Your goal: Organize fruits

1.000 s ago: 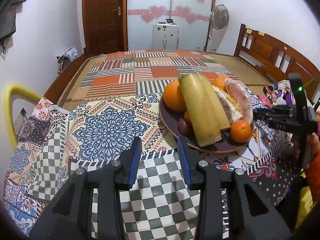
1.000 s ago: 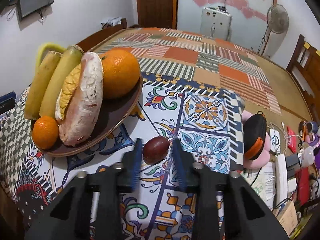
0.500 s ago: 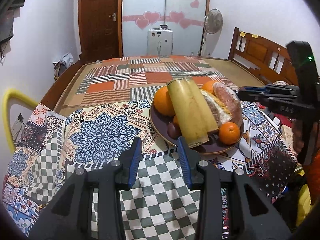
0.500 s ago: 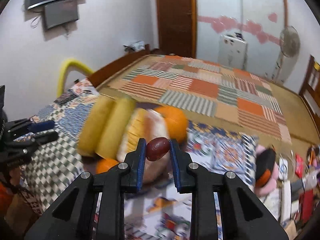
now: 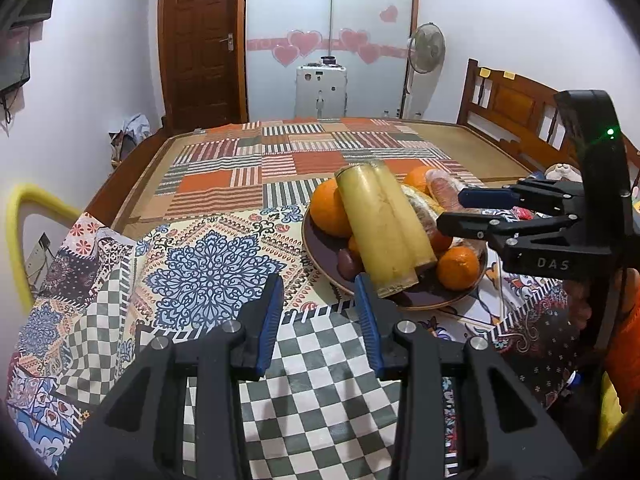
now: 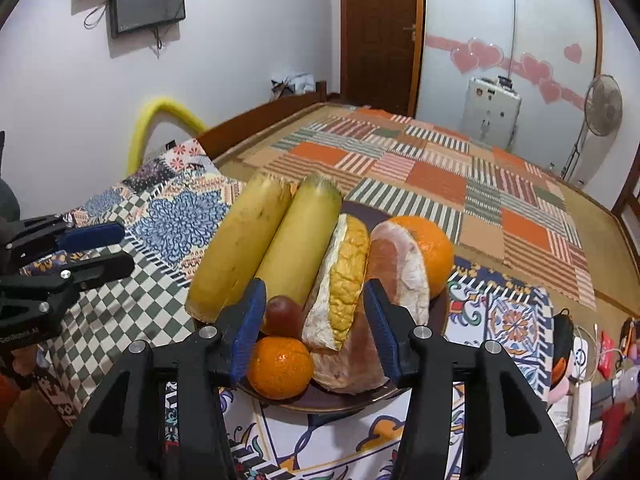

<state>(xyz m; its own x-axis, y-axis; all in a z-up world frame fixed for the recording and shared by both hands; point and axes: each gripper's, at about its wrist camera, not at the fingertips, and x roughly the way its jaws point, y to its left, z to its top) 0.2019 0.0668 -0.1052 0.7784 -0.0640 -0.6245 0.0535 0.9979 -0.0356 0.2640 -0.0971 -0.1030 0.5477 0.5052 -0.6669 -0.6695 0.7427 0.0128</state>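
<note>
A dark plate [image 6: 344, 402] holds two yellow stalk pieces [image 6: 276, 244], pomelo wedges [image 6: 344, 288], a large orange [image 6: 434, 252], a small tangerine [image 6: 280, 366] and a dark red fruit [image 6: 282, 314]. My right gripper [image 6: 314, 332] is open and empty, just above the plate's near side. It shows over the plate's right side in the left wrist view [image 5: 456, 210]. My left gripper [image 5: 320, 320] is open and empty over the checked cloth, near the plate [image 5: 320, 248]. Another dark red fruit [image 5: 347, 261] lies by the stalks [image 5: 380, 228].
The patterned tablecloth [image 5: 208, 272] covers the table in front of a bed with a patchwork cover [image 5: 288, 160]. A yellow chair frame [image 5: 24, 216] stands at the left. Small clutter [image 6: 580, 360] lies at the table's right end.
My right gripper carried the dark red fruit up and over the plate, then opened; the fruit now lies on the plate by the tangerine. My left gripper stayed open, nearly still.
</note>
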